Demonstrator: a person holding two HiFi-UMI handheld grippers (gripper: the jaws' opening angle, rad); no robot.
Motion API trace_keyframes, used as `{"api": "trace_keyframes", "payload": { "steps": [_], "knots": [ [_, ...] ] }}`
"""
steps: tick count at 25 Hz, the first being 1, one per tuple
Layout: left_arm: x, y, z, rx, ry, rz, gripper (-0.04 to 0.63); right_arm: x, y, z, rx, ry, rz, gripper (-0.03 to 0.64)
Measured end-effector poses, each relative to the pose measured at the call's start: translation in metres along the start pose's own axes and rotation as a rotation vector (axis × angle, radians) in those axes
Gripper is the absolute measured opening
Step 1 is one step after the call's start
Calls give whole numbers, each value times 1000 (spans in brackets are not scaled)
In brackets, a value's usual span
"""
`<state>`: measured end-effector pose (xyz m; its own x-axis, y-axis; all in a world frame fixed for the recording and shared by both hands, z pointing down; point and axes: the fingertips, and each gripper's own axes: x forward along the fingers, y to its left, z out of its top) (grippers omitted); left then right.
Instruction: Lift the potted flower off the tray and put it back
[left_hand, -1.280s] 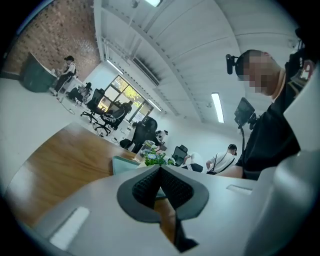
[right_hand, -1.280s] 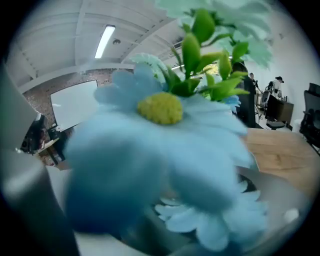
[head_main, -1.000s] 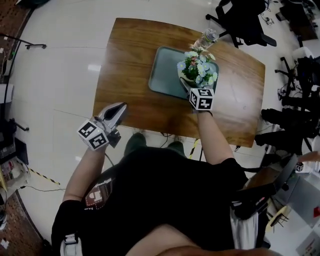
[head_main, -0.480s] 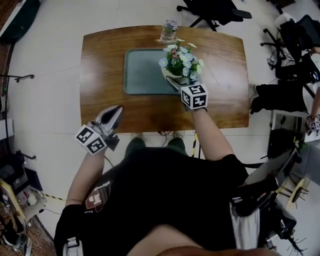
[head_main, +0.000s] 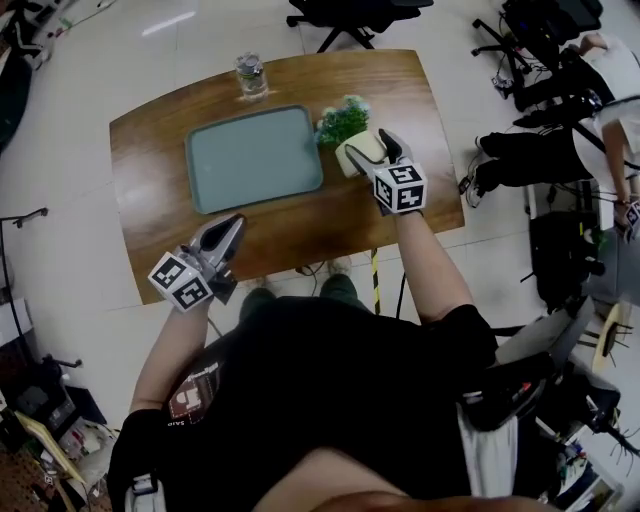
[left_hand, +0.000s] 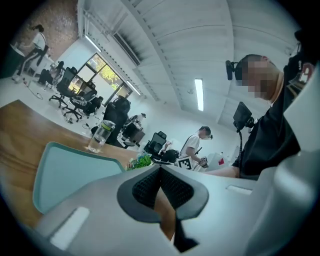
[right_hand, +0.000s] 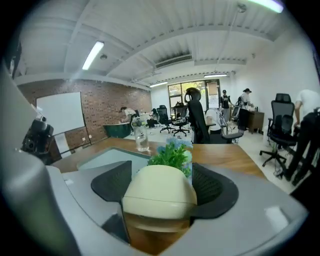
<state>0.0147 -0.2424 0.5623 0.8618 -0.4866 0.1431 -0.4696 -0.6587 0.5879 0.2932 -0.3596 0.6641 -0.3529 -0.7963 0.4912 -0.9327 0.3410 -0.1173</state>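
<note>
Potted flower (head_main: 351, 137): a cream pot with green leaves and pale blue blooms, caught between the pads of the right hand-held gripper. It is off the tray, just beside the tray's right edge, over bare wood. No view shows whether its base touches the bench.
Right hand-held gripper (right_hand: 161, 181): its jaws are closing, with both dark pads pressed against the sides of the cream pot. The marker cube sits behind them, and the person's bare forearm runs back from it.
Left hand-held gripper (head_main: 232, 226): its jaws are pressed together with nothing between them. It is held over the bench's near edge, well apart from the pot, and points toward the tray.
Tray (head_main: 255, 160): pale green with rounded corners, it lies flat on the middle of the bench with nothing on it.
Glass jar (head_main: 250, 75): clear with a lid, it stands upright near the bench's far edge, just behind the tray.
Bench (head_main: 150, 205): a brown wooden top on a pale, glossy floor.
Person: in a black shirt, seen from above, standing at the near side of the bench.
Surroundings: black office chairs (head_main: 350, 12) stand beyond the bench. Other people are in the room, and there is a brick wall with a whiteboard (right_hand: 61, 114).
</note>
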Motion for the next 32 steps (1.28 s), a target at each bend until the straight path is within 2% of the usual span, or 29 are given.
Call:
{"api": "trace_keyframes", "payload": {
  "steps": [2, 8, 16, 19, 21, 22, 27, 32],
  "knots": [
    [13, -6, -5, -2, 13, -15, -3, -10, -13, -7, 19, 0, 5, 388],
    [35, -20, -13, -4, 37, -50, -3, -33, 1, -21, -86, 18, 28, 383],
    [29, -19, -14, -16, 31, -47, -3, -64, 0, -48, -76, 51, 10, 400],
    [23, -17, -18, -24, 28, -39, -3, -65, 1, -76, -80, 160, 1, 435],
    [17, -16, -21, -19, 20, -39, -3, -59, 0, -102, -95, 261, -21, 411],
    [14, -16, -22, -17, 19, -36, -3, -56, -2, -109, -87, 273, -31, 412],
    [4, -12, -18, -22, 16, -4, -3, -26, -26, -94, -33, 214, -107, 411],
    [-7, -12, -18, -29, 11, 17, -3, -10, -62, -80, 5, 213, -174, 411]
  ]
}}
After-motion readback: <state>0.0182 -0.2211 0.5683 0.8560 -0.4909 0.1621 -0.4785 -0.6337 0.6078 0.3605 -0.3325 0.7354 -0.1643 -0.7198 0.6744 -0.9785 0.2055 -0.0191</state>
